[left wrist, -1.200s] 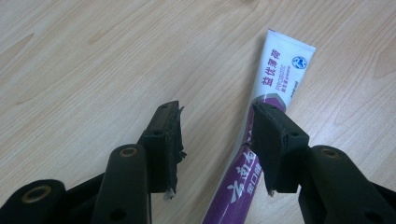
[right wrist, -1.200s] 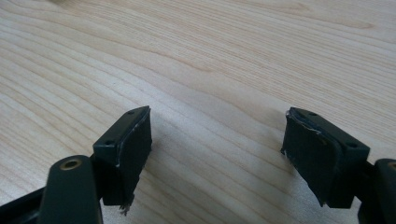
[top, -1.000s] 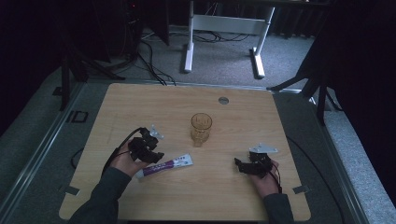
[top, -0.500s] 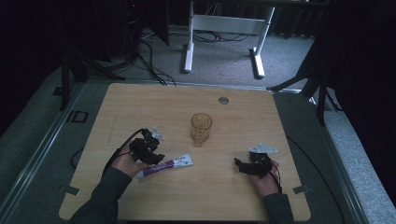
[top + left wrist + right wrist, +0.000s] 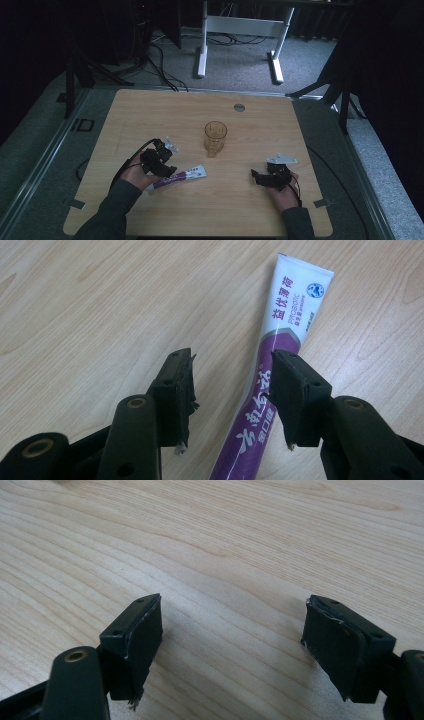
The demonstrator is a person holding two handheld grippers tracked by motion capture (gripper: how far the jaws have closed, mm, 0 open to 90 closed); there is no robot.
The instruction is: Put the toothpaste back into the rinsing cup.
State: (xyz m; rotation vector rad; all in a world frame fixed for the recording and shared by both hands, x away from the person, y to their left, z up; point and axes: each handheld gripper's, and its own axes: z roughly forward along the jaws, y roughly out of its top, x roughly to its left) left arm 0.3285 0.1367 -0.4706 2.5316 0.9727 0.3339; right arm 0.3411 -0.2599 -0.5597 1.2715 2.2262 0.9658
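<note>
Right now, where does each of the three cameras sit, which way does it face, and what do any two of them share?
High view: above the person's side of the table, looking forward and down; both forearms, left tool, right tool, glass.
Left gripper view: rides on the left tool, looking along its open jaws at the toothpaste tube lying between them.
Right gripper view: rides on the right tool, open jaws over bare wood.
Shared: the high and left gripper views both show the tube.

Glossy plastic toothpaste tube [image 5: 280, 340], matt wood-grain table [image 5: 100, 300] — smooth
</note>
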